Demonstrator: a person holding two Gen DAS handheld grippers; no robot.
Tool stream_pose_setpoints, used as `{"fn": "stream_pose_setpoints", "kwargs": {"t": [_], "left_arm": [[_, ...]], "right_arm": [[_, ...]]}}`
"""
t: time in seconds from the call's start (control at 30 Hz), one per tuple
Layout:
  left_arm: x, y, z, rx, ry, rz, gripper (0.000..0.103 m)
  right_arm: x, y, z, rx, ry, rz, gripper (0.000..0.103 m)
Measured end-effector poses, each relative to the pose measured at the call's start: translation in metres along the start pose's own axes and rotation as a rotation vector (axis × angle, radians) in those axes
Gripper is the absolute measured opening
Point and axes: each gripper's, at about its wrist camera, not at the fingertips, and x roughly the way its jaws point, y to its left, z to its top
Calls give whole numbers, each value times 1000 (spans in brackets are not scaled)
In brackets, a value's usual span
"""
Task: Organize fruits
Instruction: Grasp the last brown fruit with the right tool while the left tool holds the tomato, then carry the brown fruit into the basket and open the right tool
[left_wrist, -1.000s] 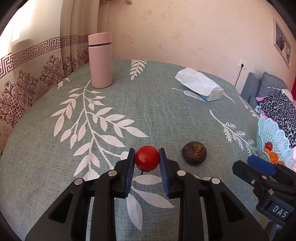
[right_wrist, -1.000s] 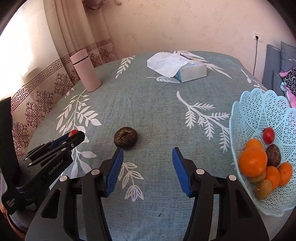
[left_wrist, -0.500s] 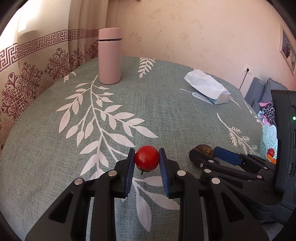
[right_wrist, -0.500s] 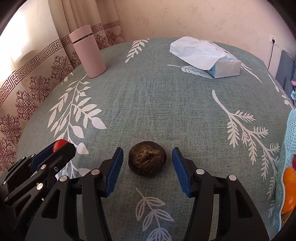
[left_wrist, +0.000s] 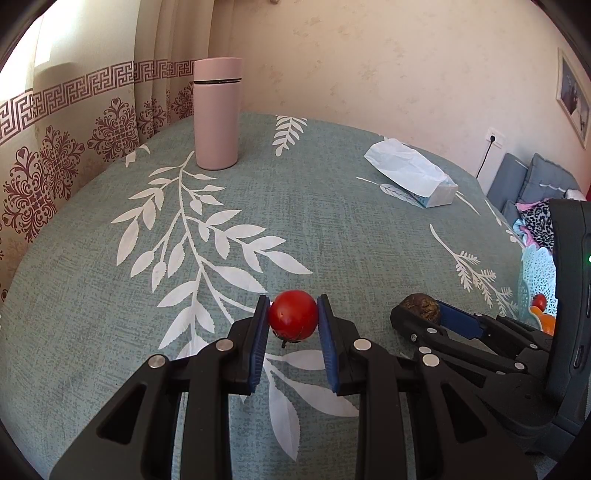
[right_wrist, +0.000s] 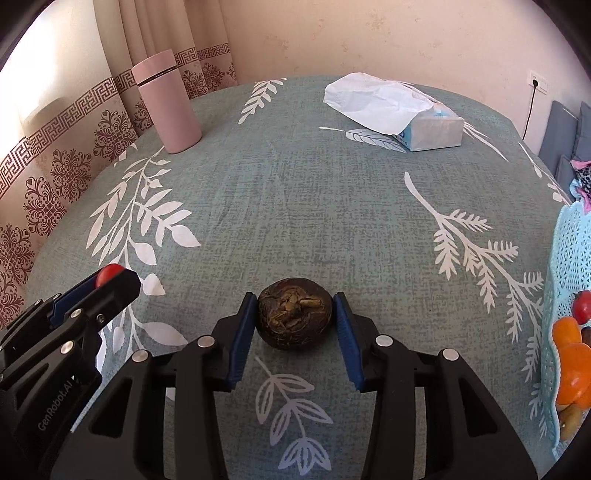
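Note:
My left gripper (left_wrist: 292, 320) is shut on a small red fruit (left_wrist: 293, 319) and holds it just above the green leaf-print tablecloth (left_wrist: 295, 206). My right gripper (right_wrist: 294, 314) has its blue pads on both sides of a dark brown wrinkled fruit (right_wrist: 294, 313) that rests on the cloth; the pads touch it or nearly so. The brown fruit (left_wrist: 421, 308) and right gripper also show in the left wrist view. A light blue lace basket (right_wrist: 570, 258) with orange, red and brown fruits stands at the right edge.
A pink flask (left_wrist: 217, 114) stands at the far left of the table. A tissue pack (right_wrist: 399, 107) lies at the back right. A patterned curtain hangs on the left, and blue cushions lie beyond the table on the right.
My right gripper moved left and forward onto the brown fruit and narrowed its jaws around it. My left gripper kept hold of the red fruit and shifted slightly.

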Motion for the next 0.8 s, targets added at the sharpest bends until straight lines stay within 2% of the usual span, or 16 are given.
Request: {"fn": "stream_pose_setpoints", "kwargs": {"t": [0.47, 0.8], "left_arm": [[-5, -7, -3, 26, -13, -15, 26], [-9, -16, -6, 51, -22, -27, 26]], "right_arm": [[-68, -33, -14, 102, -113, -38, 44], [-125, -76, -22, 198, -221, -117, 44]]}}
